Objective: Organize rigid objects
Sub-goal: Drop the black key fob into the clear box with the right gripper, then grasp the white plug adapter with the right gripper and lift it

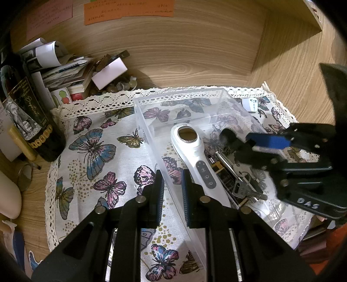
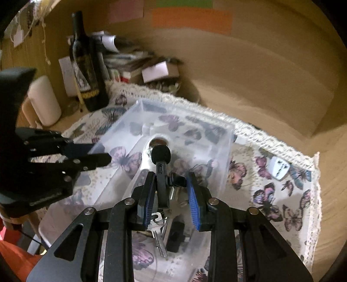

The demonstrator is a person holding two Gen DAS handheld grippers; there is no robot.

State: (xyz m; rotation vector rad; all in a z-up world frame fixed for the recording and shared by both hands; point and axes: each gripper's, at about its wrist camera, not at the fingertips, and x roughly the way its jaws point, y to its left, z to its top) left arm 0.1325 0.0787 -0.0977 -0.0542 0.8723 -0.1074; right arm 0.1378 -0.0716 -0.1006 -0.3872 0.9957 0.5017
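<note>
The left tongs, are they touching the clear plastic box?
Touching. In the left wrist view the left tongs clamp the clear plastic box's near wall between their pads.

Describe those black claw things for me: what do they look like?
Both the left gripper and right gripper are matte black frames with triangular cut-outs and silver rivets. Their jaws carry ribbed blue pads. Pale lettering marks the right one's body.

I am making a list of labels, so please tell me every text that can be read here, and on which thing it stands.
"DAS": right tool, on its body.
"2003": bottle, label edge.
Gold script on the bottle label: unreadable.
Handwriting on the orange note and pink note: too small.
Device buttons: symbols only.
</note>
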